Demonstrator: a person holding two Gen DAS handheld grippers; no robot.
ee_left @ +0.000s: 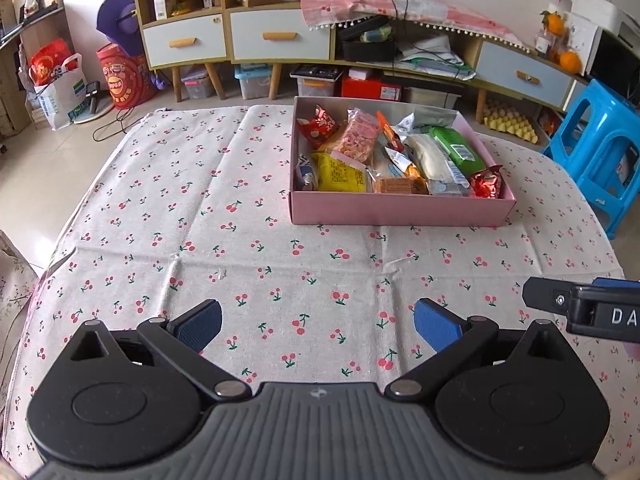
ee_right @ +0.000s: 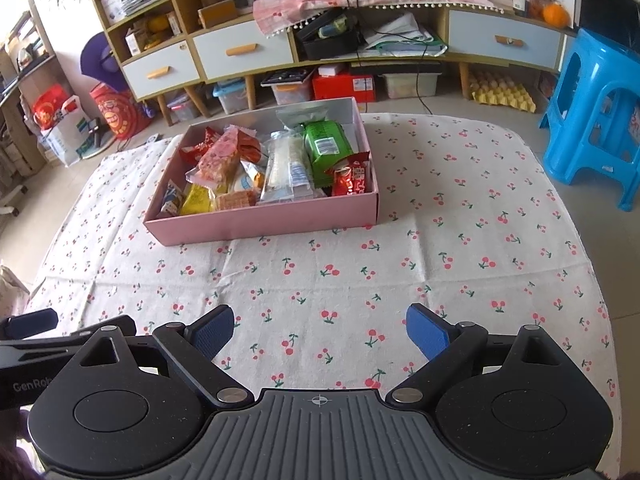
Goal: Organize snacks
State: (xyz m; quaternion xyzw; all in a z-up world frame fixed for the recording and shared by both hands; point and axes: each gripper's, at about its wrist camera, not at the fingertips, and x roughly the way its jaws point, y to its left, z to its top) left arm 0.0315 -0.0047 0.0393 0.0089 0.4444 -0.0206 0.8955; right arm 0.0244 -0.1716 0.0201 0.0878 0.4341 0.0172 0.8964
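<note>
Left wrist view: left hand-held gripper (ee_left: 318,326) hangs released over the desk (ee_left: 240,240), nothing in it. Right hand-held gripper (ee_right: 320,330) same, wide apart. Snacks (ee_left: 384,156) all sit in the pink box (ee_left: 400,210) further back.

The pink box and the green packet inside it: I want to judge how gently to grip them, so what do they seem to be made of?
The pink box looks like matte cardboard: flat thin walls, crisp folded corners, no shine. The green packet looks like glossy plastic film: it crinkles, catches light and carries a printed white label. What is inside it cannot be told.
</note>
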